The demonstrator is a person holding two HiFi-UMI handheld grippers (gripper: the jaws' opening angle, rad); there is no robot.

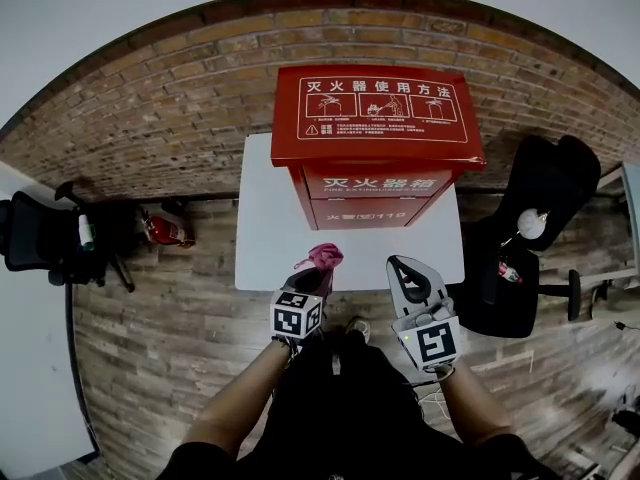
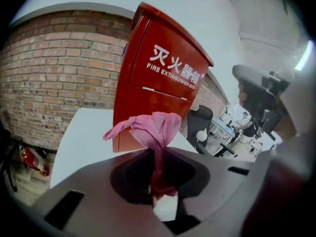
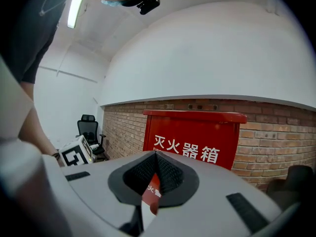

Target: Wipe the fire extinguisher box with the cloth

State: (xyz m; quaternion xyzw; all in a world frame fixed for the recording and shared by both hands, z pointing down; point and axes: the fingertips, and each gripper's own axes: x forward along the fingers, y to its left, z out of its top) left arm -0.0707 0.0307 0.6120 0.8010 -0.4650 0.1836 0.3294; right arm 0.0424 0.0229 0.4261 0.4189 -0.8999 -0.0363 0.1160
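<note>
1. Nearest of all, the left claw (image 2: 157, 158) has its jaws pressed onto a pink cloth (image 2: 154, 128). It pinches the cloth at the middle, and the loose end bunches up just past the jaw tips.
2. Just to its right, the right claw (image 3: 152, 158) has its jaws drawn together with nothing between them. It points forward.
3. Ahead of both claws and apart from them stands the red fire extinguisher box (image 1: 375, 118). It is upright on a white surface (image 1: 265, 230), with its back to a brick wall (image 1: 150, 98). The cloth is in front of the box and does not touch it.
4. Well off to the left of the left claw, a small red extinguisher (image 1: 165, 231) lies on the wooden floor (image 1: 150, 338).
5. A black chair (image 1: 540, 218) stands to the right of the right claw.
</note>
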